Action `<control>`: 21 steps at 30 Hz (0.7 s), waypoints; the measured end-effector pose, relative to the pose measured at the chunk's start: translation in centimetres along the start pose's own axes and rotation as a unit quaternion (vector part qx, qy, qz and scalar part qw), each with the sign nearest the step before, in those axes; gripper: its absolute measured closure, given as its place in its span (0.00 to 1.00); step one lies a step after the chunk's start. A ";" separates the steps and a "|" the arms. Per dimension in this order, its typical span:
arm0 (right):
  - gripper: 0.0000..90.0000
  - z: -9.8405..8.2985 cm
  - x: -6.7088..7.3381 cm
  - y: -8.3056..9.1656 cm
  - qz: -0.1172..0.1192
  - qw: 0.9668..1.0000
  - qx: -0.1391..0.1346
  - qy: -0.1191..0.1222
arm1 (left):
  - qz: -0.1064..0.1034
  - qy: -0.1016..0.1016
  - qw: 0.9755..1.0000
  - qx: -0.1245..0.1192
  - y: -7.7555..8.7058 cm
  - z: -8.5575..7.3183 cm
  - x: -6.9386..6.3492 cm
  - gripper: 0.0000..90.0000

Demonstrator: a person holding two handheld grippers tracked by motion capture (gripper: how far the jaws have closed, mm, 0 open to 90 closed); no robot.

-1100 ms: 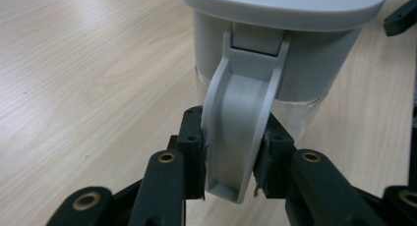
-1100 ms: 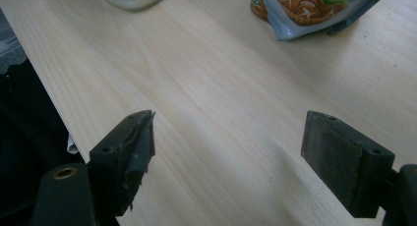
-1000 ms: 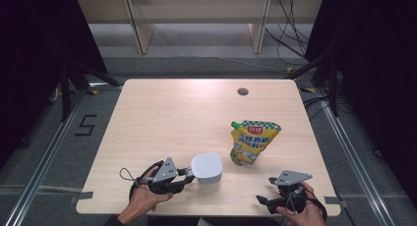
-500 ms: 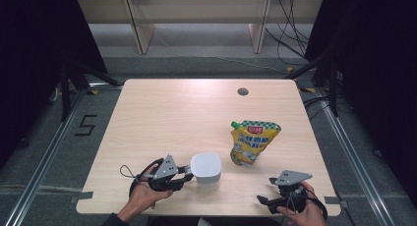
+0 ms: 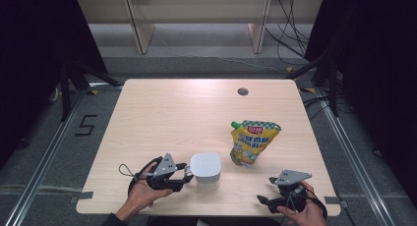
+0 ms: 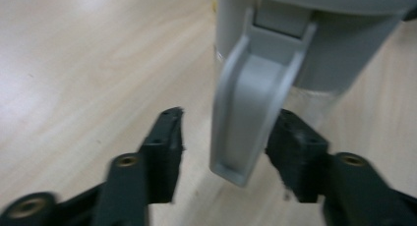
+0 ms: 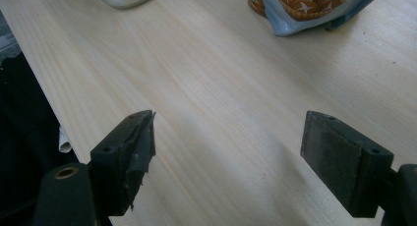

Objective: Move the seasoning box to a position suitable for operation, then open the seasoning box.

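A clear jug with a grey lid (image 5: pixel 205 168) stands near the table's front edge. Its grey handle (image 6: pixel 246 113) faces my left gripper (image 5: pixel 187 173). That gripper (image 6: pixel 229 120) has just been opening its jaws, and the handle stands between them. The left jaw is clearly off the handle and the right one is close beside it. A yellow spouted pouch (image 5: pixel 252 142) lies to the right of the jug, also seen as the pouch (image 7: pixel 314 7) in the right gripper view. My right gripper (image 5: pixel 269 191) rests open at the front right, with bare wood between its pads (image 7: pixel 228 137).
The light wooden table (image 5: pixel 196 113) has a cable hole (image 5: pixel 242 92) at the back. Its front edge (image 7: pixel 44 103) runs close by the right gripper's left jaw. Dark floor, metal rails and cables surround the table.
The left gripper's jaws stand wider around the jug's handle than before. Both hands, the jug and the pouch have kept their places.
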State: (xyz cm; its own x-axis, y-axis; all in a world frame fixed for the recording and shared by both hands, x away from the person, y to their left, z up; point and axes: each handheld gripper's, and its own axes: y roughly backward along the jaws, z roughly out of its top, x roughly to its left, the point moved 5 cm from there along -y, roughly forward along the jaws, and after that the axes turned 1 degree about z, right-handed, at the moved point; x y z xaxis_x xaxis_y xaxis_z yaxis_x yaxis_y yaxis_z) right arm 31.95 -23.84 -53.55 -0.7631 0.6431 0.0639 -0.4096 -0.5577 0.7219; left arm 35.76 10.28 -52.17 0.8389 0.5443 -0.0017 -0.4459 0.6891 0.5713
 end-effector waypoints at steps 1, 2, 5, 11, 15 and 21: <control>0.24 0.0 0.0 0.0 0.000 1.000 0.000 0.000 | 0.000 0.000 1.000 0.000 0.0 0.0 0.0 0.44; 0.24 0.0 -0.1 -0.1 -0.001 1.000 -0.001 0.002 | 0.005 -0.008 1.000 0.006 0.6 0.2 -0.2 0.43; 0.24 0.1 -0.1 -0.2 0.002 1.000 0.002 -0.002 | 0.002 -0.006 1.000 -0.002 1.3 0.7 -0.7 0.38; 0.24 0.4 0.1 -0.6 0.009 1.000 -0.007 0.006 | 0.002 -0.016 1.000 -0.006 2.8 1.6 -1.7 0.34; 0.24 0.5 0.0 -0.6 0.008 1.000 0.002 0.008 | 0.011 -0.012 1.000 -0.008 3.8 2.0 -1.9 0.33; 0.20 0.6 0.1 -0.7 0.006 1.000 -0.004 0.013 | 0.017 -0.001 1.000 -0.014 4.8 2.6 -2.2 0.30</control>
State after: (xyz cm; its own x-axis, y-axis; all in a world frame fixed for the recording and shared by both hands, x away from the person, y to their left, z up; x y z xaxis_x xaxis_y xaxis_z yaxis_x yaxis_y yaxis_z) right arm 32.52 -23.08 -53.65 -0.7802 0.6231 0.0552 -0.4046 -0.5700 0.7151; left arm 32.58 11.13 -47.32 0.8231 0.5675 0.0189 -0.4834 0.6829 0.5477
